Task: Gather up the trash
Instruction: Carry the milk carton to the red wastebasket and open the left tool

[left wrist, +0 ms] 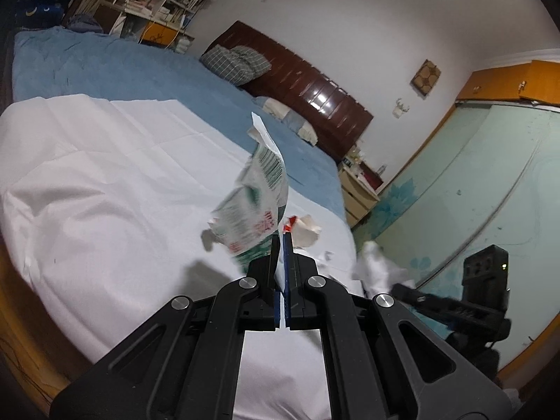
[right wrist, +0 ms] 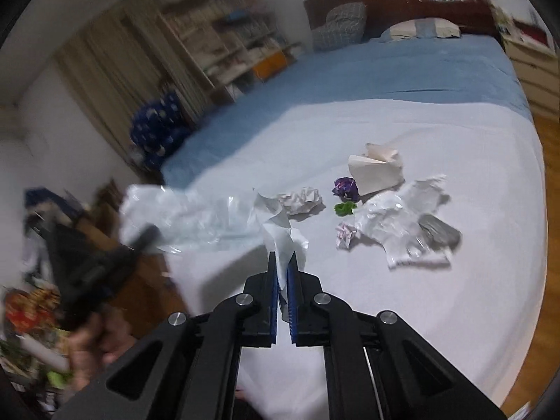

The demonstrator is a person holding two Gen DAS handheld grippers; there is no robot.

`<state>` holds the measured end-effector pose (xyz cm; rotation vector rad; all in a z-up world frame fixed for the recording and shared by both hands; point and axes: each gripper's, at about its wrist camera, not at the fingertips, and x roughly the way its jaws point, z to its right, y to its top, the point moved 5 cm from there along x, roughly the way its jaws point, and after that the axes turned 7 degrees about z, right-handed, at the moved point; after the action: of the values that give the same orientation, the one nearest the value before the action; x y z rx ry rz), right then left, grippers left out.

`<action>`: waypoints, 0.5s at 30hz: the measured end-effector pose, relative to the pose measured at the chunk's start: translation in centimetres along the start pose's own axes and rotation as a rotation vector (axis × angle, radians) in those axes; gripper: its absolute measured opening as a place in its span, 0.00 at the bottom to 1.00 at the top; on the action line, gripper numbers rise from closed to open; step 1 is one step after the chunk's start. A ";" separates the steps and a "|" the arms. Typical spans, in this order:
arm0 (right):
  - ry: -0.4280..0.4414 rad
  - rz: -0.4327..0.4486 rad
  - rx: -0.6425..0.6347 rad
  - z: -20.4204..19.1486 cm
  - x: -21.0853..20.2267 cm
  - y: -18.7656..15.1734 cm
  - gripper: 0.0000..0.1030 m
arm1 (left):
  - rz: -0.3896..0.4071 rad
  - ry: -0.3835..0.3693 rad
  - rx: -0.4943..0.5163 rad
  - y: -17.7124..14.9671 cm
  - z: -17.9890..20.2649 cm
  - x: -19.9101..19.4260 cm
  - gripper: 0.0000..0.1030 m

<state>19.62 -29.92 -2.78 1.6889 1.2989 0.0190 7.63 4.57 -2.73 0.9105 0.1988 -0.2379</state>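
Left gripper (left wrist: 280, 241) is pinching a printed plastic bag (left wrist: 255, 203) shut-jawed, right gripper (right wrist: 282, 262) is clamping the bag's white rim (right wrist: 280, 234), while remaining trash, a crumpled paper ball (right wrist: 302, 200) nearest, is lying ahead-right of the right gripper on the bed (right wrist: 437, 315).

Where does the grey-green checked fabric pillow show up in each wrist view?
Left wrist: grey-green checked fabric pillow at upper centre, against the glossy dark-red wooden headboard.
Right wrist: same pillow at the top, right of centre.
Shared landmark: that headboard.
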 end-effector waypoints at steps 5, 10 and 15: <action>0.048 0.065 0.091 2.4 -10.6 -1.2 0.06 | 0.010 -0.027 0.069 -1.3 4.8 -1.9 0.01; -0.021 0.153 0.118 6.2 -22.5 -3.4 0.06 | -0.001 -0.137 0.140 -3.3 12.9 -2.8 0.01; -0.232 0.175 0.146 12.0 -34.4 -8.2 0.06 | -0.170 -0.313 0.234 -9.0 25.0 0.3 0.01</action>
<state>5.18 -63.87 2.66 1.8649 0.9978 -0.1674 7.05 -20.76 5.38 1.0751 -0.0435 -0.5657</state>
